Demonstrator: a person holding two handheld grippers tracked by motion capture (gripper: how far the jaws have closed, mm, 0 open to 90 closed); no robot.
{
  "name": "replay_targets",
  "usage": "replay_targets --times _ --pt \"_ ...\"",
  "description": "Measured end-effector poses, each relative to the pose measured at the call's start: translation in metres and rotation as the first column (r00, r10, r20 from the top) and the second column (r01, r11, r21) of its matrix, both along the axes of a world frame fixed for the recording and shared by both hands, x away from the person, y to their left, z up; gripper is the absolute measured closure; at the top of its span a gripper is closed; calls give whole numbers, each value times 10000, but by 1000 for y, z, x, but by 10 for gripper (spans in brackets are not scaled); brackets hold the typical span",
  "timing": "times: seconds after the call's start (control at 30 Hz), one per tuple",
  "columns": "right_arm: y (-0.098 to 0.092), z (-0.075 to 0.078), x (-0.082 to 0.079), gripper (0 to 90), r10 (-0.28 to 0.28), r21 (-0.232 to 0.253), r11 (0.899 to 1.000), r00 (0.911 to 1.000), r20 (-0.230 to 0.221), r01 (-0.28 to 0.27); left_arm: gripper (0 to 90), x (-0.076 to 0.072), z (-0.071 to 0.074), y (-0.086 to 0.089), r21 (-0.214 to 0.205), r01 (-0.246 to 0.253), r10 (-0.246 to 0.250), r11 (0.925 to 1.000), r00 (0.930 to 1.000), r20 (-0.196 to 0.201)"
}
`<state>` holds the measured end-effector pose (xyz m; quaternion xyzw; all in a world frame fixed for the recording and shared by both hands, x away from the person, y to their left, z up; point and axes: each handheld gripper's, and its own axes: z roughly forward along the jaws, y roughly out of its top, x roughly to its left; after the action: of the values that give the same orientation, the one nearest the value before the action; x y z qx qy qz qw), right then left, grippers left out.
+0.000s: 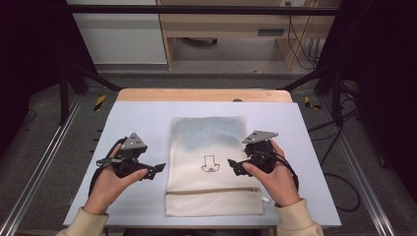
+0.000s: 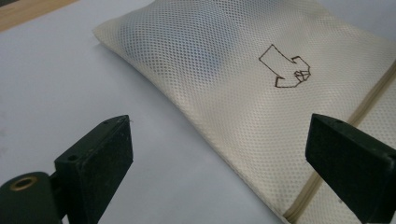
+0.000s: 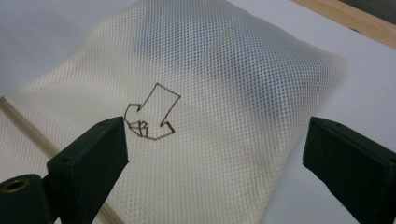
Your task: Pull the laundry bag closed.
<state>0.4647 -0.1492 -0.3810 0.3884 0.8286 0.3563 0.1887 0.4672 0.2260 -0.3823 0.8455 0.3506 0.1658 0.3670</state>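
Here the cream mesh bag lies flat in the middle of the table, showing a drawn arrow, no readable writing. Left gripper and right gripper flank it, jaws spread, empty.

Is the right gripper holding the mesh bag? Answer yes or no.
No, the right gripper is open, its jaws spread apart above the mesh bag with nothing between them.

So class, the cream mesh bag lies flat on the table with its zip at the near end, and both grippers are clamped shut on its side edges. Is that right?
Not quite. The mesh bag does lie flat with its zip at the near end, but the left gripper and right gripper are open and grip nothing. Both gripper views show the jaws wide apart above the bag.
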Motion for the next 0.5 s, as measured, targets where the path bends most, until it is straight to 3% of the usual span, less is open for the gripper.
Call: replay_targets --times 0.07,0.2,0.5 --pt "5 -1 4 72 50 68 10000 10000 10 -50 71 4 2 -2 271 -13 13 9996 10000 -8" --pt "8 -3 7 72 -42 -78 10000 10000 -1 42 72 6 6 2 163 -72 71 9998 10000 51" --pt "-5 -8 9 73 -704 -221 9973 9975 88 705 72 5 4 15 424 -365 362 9984 9993 73"
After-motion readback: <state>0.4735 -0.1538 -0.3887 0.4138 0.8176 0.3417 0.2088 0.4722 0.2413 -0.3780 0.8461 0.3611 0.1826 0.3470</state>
